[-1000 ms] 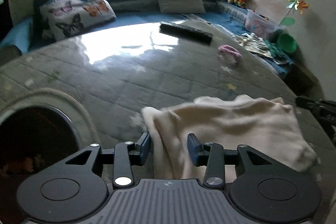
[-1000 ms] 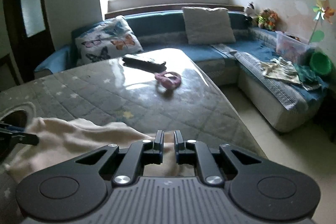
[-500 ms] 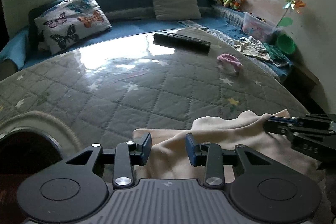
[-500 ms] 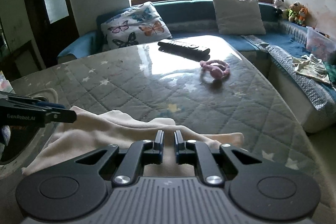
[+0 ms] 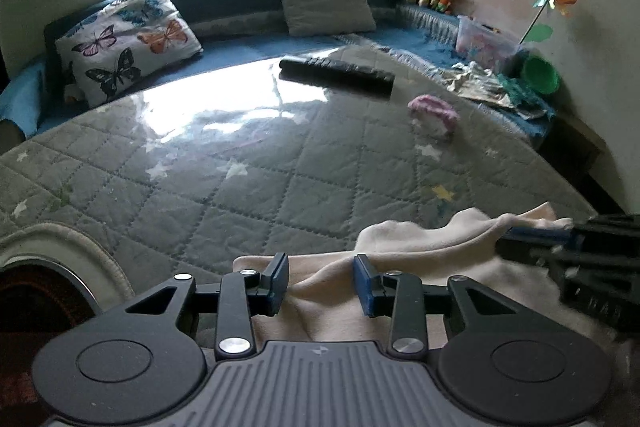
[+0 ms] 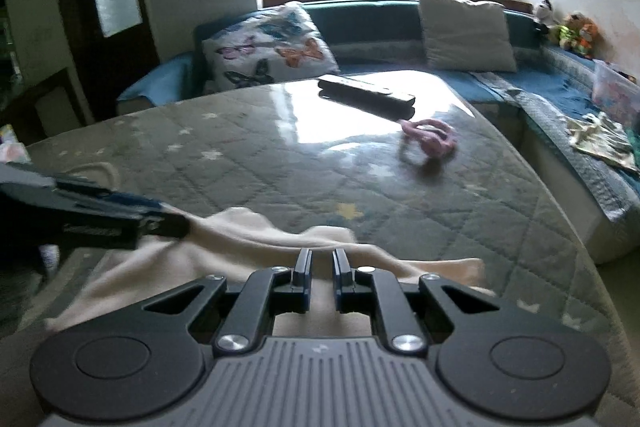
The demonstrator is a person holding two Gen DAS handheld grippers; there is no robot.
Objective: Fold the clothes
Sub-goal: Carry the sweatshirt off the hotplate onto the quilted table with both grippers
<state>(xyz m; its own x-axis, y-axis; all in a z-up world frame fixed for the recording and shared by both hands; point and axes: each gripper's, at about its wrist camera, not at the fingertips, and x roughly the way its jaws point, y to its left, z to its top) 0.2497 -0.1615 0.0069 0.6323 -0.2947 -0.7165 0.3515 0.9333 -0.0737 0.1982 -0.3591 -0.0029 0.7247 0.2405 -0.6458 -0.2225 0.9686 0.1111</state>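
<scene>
A cream garment [image 5: 420,247] lies bunched at the near edge of the quilted grey surface [image 5: 280,167]. A fold of it rises between the blue pads of my left gripper [image 5: 322,279], which is shut on it. In the left wrist view my right gripper [image 5: 532,233] comes in from the right and pinches the garment's far corner. In the right wrist view the right gripper [image 6: 322,263] has its jaws almost together on the cream garment [image 6: 248,231]. There the left gripper [image 6: 160,221] holds the garment's left edge.
A black remote [image 5: 336,71] and a pink item [image 5: 434,109] lie further out on the surface. A blue sofa [image 5: 248,47] with a butterfly pillow [image 5: 128,43] runs behind it. A round rimmed opening [image 5: 60,247] is at the near left. The surface's right edge drops to the floor [image 6: 616,267].
Both grippers have carried the garment toward the near edge and down. It hung spread and lifted before; now it rests lower, bunched on the surface. Both grips have stayed on.
</scene>
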